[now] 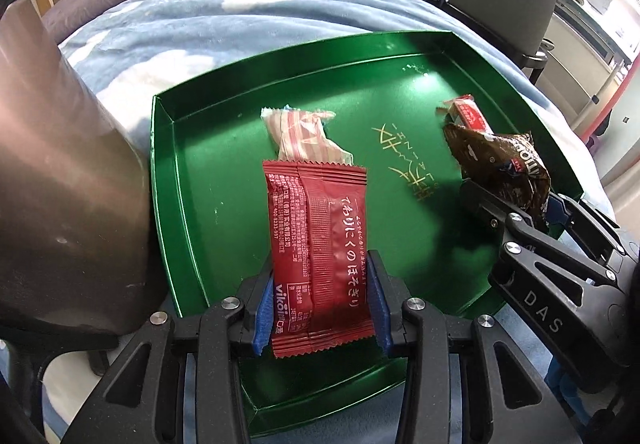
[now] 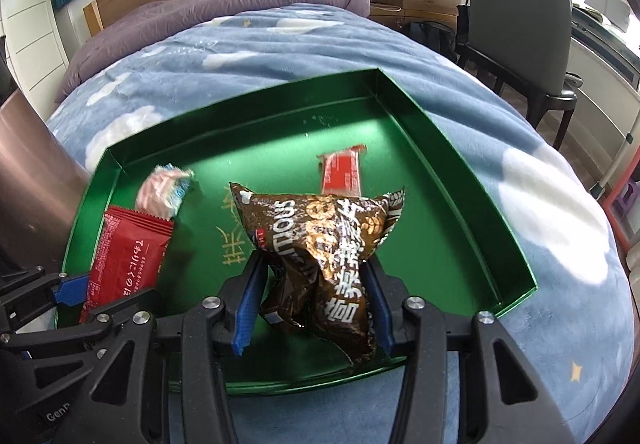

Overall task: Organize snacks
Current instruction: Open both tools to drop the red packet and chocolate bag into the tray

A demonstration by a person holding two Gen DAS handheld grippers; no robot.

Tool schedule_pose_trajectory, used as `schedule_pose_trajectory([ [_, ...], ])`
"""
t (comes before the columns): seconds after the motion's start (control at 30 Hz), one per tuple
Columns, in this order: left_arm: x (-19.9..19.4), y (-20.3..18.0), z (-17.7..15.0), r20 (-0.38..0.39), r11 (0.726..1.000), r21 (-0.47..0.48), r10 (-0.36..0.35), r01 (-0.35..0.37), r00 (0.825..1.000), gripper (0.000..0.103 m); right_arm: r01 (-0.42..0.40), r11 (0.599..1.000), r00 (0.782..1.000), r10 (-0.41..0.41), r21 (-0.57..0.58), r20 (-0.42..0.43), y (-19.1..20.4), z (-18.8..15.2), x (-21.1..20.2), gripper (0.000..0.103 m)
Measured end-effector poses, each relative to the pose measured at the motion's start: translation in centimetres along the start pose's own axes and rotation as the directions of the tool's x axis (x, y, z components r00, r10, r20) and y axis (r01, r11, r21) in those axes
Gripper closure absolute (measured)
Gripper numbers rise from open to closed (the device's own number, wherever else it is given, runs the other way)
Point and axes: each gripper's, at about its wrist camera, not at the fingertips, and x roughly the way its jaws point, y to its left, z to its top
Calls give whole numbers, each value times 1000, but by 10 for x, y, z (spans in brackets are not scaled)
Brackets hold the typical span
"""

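- Over green tray on blue blanket: both my grippers, each w/ a snack.
- Left gripper: blue pads clamped on red sachet, held above tray floor.
- Right gripper: closed on crumpled brown snack bag.
- Tray floor: pink striped wrapper by left side, small red bar nr far right corner.

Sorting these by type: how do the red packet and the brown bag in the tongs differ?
The red packet is flat and smooth; the brown bag is puffy and crumpled. The red packet sits in the left tongs, the brown bag in the right tongs. Both are sealed, gripped, and held over the green tray.
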Motion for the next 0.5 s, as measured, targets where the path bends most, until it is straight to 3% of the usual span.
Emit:
schedule_pose_trajectory([
  [0.5,0,-4,-5,26,1000,5,25,-25,999,65,11,999,1000,-11,-50,7,4,-3,-3,64],
])
